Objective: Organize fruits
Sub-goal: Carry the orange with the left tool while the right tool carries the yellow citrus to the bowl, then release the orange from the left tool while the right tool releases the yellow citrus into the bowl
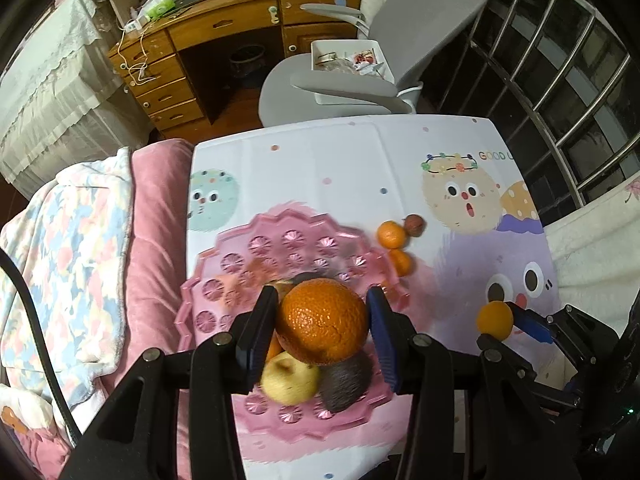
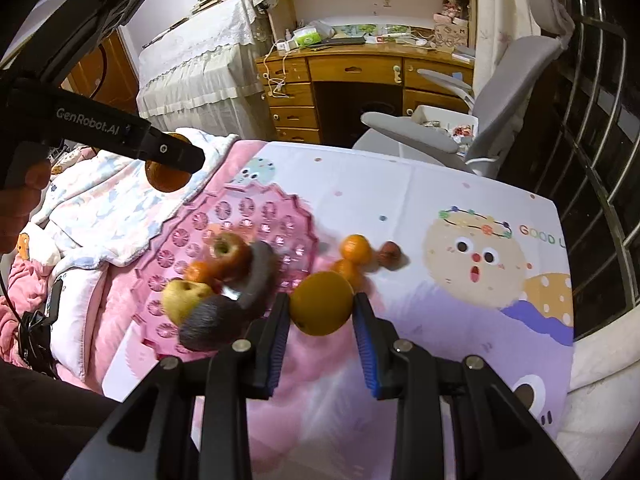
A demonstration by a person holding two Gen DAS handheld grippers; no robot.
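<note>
Plate (image 1: 240,248) near rim behind tongs, dark fruit (image 2: 212,322) motion-blurred

Pink fruit tray (image 1: 240,256): translucent glossy plastic, moulded rosette facets, scalloped rim. Table cover (image 1: 340,168) under the tray: smooth printed sheet, slight sheen, creased. Large orange (image 1: 322,320) above the tray: pebbled skin, glossy highlights. Yellow apple (image 1: 289,378) in the tray: smooth, dull. Dark fruit (image 1: 344,380) beside the apple: matt, fuzzy-looking, blurred. Left claw (image 1: 322,322) and right claw (image 2: 322,312): matt black plastic bodies, bright metal screw heads, ribbed blue pads (image 2: 366,344). Blanket (image 1: 156,240) left of the tray: pink plush cloth. Desk (image 1: 208,40) beyond the tray: varnished wood.
</note>
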